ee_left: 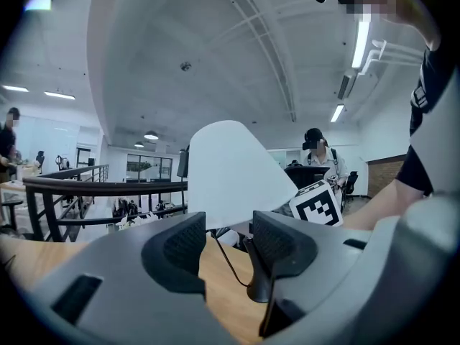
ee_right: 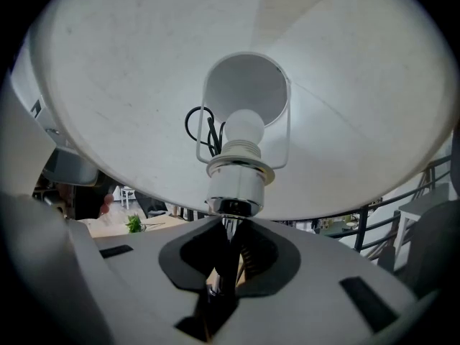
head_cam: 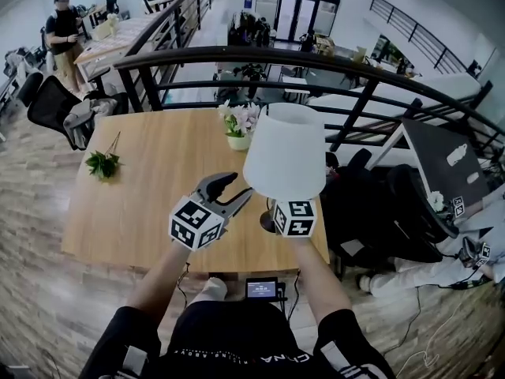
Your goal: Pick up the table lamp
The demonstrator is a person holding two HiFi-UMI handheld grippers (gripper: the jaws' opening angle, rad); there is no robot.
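The table lamp has a white cone shade that fills the right gripper view, with the bulb and chrome socket seen from below. My right gripper is shut on the lamp's thin stem just under the socket. Its marker cube shows below the shade in the head view. My left gripper stands open just left of the lamp with nothing between its pads. Past them I see the shade, the dark base and the black cord.
The wooden table carries a small pot of white flowers behind the lamp and a green sprig at the left. A black railing runs behind it. Dark chairs stand right, another chair left. A person stands far left.
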